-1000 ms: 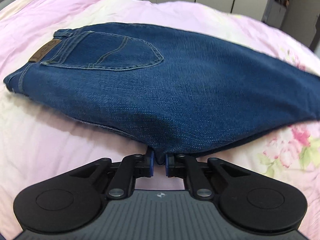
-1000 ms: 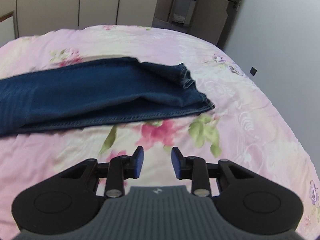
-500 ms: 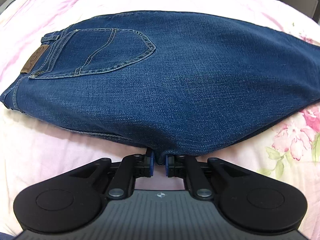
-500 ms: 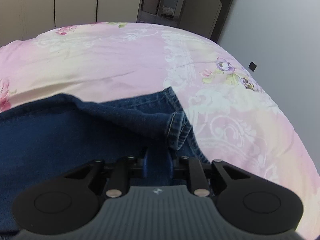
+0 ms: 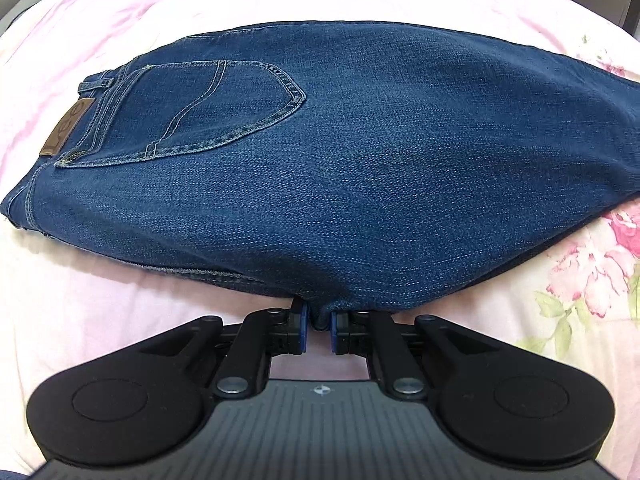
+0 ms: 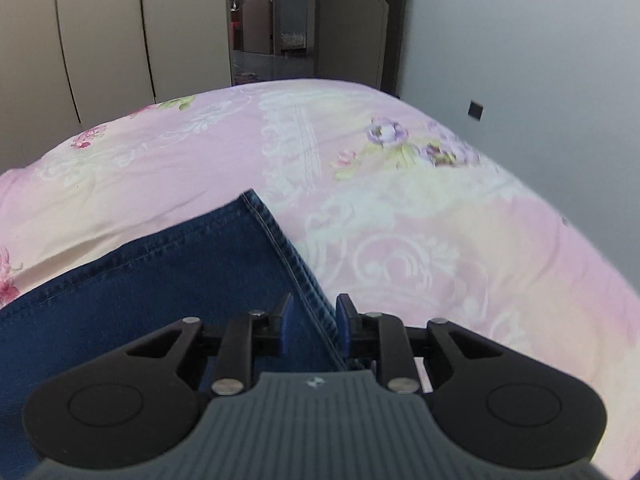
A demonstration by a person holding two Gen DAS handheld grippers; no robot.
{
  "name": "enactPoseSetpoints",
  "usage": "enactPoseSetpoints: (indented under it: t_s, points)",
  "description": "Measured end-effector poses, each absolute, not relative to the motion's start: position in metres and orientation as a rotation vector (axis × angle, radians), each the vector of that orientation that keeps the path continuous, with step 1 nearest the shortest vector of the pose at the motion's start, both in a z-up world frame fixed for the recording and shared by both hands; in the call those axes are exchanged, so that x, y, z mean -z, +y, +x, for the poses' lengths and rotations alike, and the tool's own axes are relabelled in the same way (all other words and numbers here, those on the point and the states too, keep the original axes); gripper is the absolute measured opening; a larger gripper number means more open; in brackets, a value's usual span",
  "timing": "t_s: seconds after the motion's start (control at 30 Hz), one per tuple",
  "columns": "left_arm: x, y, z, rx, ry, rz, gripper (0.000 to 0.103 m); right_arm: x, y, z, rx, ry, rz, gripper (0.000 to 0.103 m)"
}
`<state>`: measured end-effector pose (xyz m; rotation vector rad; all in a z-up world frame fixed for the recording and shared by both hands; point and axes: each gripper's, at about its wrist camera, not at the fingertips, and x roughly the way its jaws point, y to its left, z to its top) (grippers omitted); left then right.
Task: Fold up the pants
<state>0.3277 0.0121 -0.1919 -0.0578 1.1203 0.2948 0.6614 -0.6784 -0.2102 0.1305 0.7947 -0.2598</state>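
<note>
Dark blue jeans (image 5: 360, 160) lie folded lengthwise on the pink floral bedsheet (image 5: 120, 320), back pocket (image 5: 208, 108) and brown leather patch (image 5: 68, 128) facing up at the left. My left gripper (image 5: 319, 316) is shut on the near edge of the jeans, with a small pinch of denim between its blue pads. In the right wrist view the leg end of the jeans (image 6: 160, 300) lies flat, its stitched hem (image 6: 280, 240) running between the fingers. My right gripper (image 6: 314, 320) is opening there; the denim sits between the jaws, and the pads do not press on it.
The bedsheet (image 6: 400, 220) spreads beyond the hem to the bed's far and right edges. Wardrobe doors (image 6: 100, 40) stand behind the bed, an open doorway (image 6: 276, 12) beside them. A grey wall (image 6: 520, 40) runs along the right.
My right gripper moved over the leg end, closed on the bunched hem, and now its jaws stand wider with the hem lying flat. The left gripper kept its grip and tilted slightly.
</note>
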Motion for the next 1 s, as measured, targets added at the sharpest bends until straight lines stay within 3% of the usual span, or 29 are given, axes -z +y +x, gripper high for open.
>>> enactPoseSetpoints:
  t_s: [0.03, 0.23, 0.3, 0.33, 0.53, 0.8, 0.83, 0.87, 0.93, 0.97, 1.0]
  points:
    - [0.191, 0.012, 0.328, -0.295, 1.119, -0.06, 0.011, 0.214, -0.684, 0.654, 0.268, 0.806, 0.187, 0.025]
    - [0.189, 0.009, 0.327, -0.307, 1.115, -0.044, 0.011, 0.24, -0.694, 0.638, 0.277, 0.822, 0.404, 0.026]
    - [0.188, 0.01, 0.328, -0.31, 1.118, -0.044, 0.01, 0.245, -0.694, 0.642, 0.306, 0.809, 0.454, 0.013]
    - [0.187, 0.011, 0.327, -0.31, 1.119, -0.046, 0.01, 0.244, -0.694, 0.641, 0.325, 0.794, 0.45, 0.0]
    - [0.186, 0.015, 0.324, -0.298, 1.12, -0.042, 0.01, 0.215, -0.689, 0.637, 0.36, 0.756, 0.3, 0.0]
    - [0.182, 0.016, 0.323, -0.247, 1.149, -0.002, 0.012, 0.246, -0.694, 0.638, 0.41, 0.834, 0.3, 0.0]
    - [0.178, 0.015, 0.322, -0.229, 1.152, 0.002, 0.013, 0.244, -0.697, 0.635, 0.411, 0.828, 0.311, 0.003]
    - [0.175, 0.015, 0.32, -0.214, 1.149, 0.005, 0.015, 0.24, -0.7, 0.631, 0.419, 0.821, 0.316, 0.019]
    - [0.167, 0.016, 0.316, -0.177, 1.144, 0.013, 0.018, 0.234, -0.706, 0.622, 0.418, 0.801, 0.362, 0.04]
    - [0.164, 0.016, 0.313, -0.166, 1.142, 0.02, 0.02, 0.232, -0.712, 0.617, 0.389, 0.798, 0.425, 0.047]
    - [0.161, 0.016, 0.309, -0.15, 1.145, 0.028, 0.02, 0.233, -0.716, 0.612, 0.368, 0.791, 0.48, 0.048]
